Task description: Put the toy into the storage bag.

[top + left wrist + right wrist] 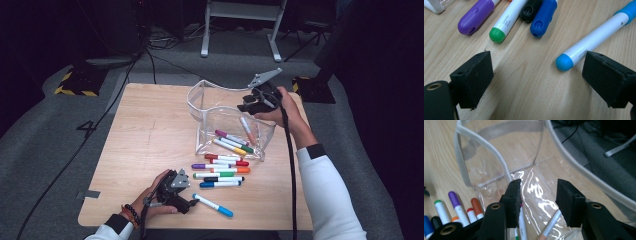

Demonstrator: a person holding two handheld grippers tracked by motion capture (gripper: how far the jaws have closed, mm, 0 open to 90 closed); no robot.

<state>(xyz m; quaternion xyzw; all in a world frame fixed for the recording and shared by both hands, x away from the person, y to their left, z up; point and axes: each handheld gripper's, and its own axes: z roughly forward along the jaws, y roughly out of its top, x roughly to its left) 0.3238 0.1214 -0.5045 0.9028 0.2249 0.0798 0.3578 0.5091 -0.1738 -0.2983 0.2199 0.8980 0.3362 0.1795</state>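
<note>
Right tongs part-open over clear pouch, left tongs wide — flanking blue marker, loose markers beyond

A recording lab: dark curtains, floor cables, hazard-taped stand bases, grey carpet.

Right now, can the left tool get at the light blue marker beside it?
Probably yes. The left tool is open and low over the table, the light blue marker lies just ahead near one jaw, and nothing lies between them.
</note>
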